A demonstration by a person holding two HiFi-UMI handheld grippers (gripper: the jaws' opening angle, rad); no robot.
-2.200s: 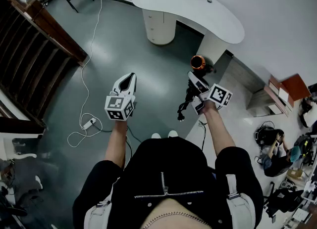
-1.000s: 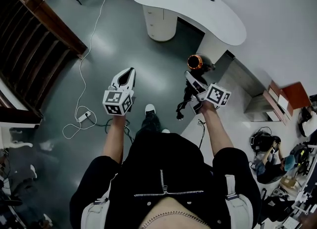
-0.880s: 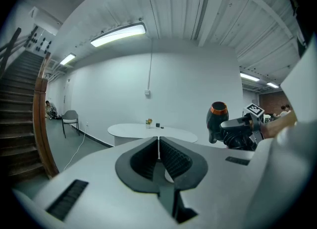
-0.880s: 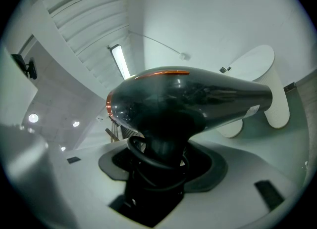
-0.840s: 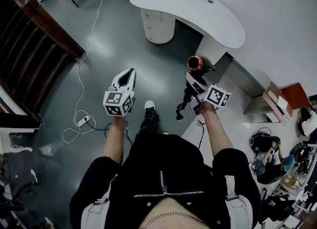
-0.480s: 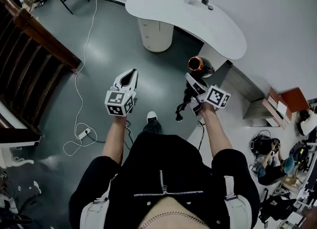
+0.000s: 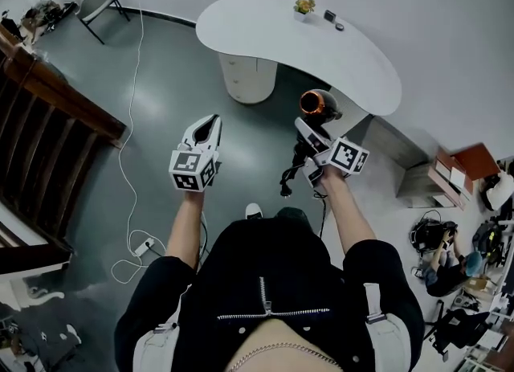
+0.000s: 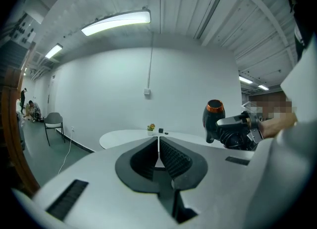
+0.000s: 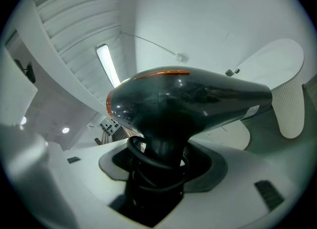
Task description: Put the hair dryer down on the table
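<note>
One curved white table (image 7: 265, 33) stands ahead, and the hair dryer (image 7: 315, 104) hangs in the air short of it, its cord-wrapped handle clamped in the right gripper (image 7: 305, 129). Off to the side, the left gripper (image 7: 210, 120) has its jaws pressed together, empty.

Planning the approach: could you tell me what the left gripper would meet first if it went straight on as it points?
Probably the white table, near its small plant; the way between looks free, though depth is unclear.
</note>
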